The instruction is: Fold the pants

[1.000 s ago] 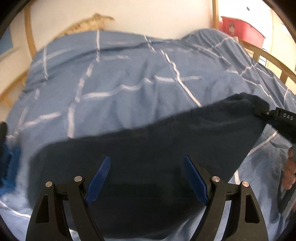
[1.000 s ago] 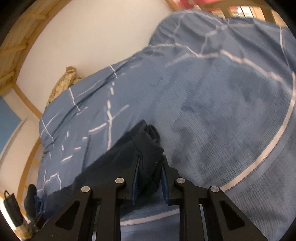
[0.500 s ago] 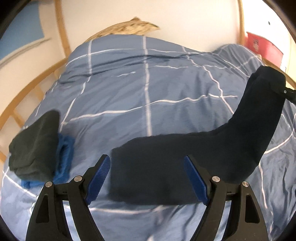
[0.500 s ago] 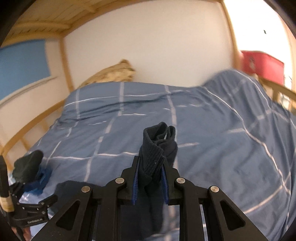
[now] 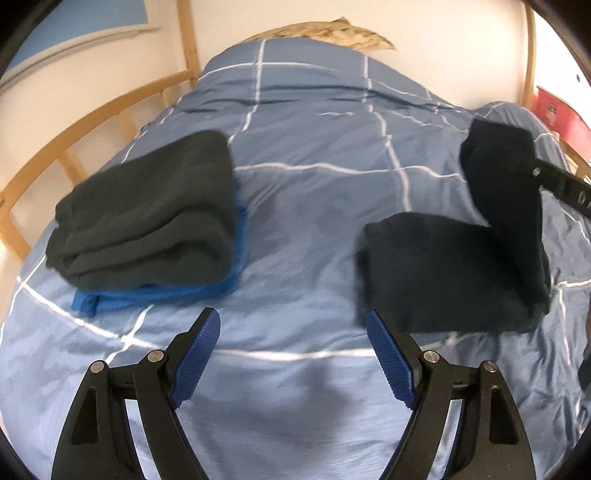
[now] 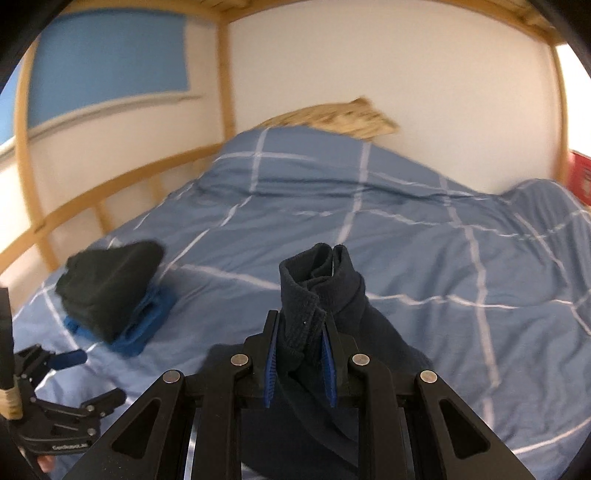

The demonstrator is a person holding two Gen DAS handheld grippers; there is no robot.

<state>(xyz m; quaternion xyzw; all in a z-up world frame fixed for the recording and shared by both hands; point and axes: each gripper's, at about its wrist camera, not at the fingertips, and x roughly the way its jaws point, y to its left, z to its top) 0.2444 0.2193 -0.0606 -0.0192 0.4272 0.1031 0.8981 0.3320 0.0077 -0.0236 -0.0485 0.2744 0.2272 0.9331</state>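
The dark navy pants [image 5: 458, 269] lie on the blue checked duvet [image 5: 317, 192], their lower part flat and one end lifted upright at the right. My right gripper [image 6: 298, 354] is shut on that lifted end of the pants [image 6: 314, 291] and holds it above the bed; it also shows in the left wrist view [image 5: 532, 166]. My left gripper [image 5: 293, 354] is open and empty, just left of the pants' near edge, above bare duvet. It appears in the right wrist view [image 6: 74, 380] at the lower left.
A folded dark garment [image 5: 147, 218] lies on a folded blue one [image 5: 155, 295] at the left of the bed. A wooden bed rail [image 5: 92, 122] runs along the left. A tan pillow [image 5: 332, 33] lies at the head. A red box [image 5: 561, 114] stands at the far right.
My right gripper has lifted the pants' end up and carried it over the rest. My left gripper has drawn back and left off the pants, bringing the folded pile into view.
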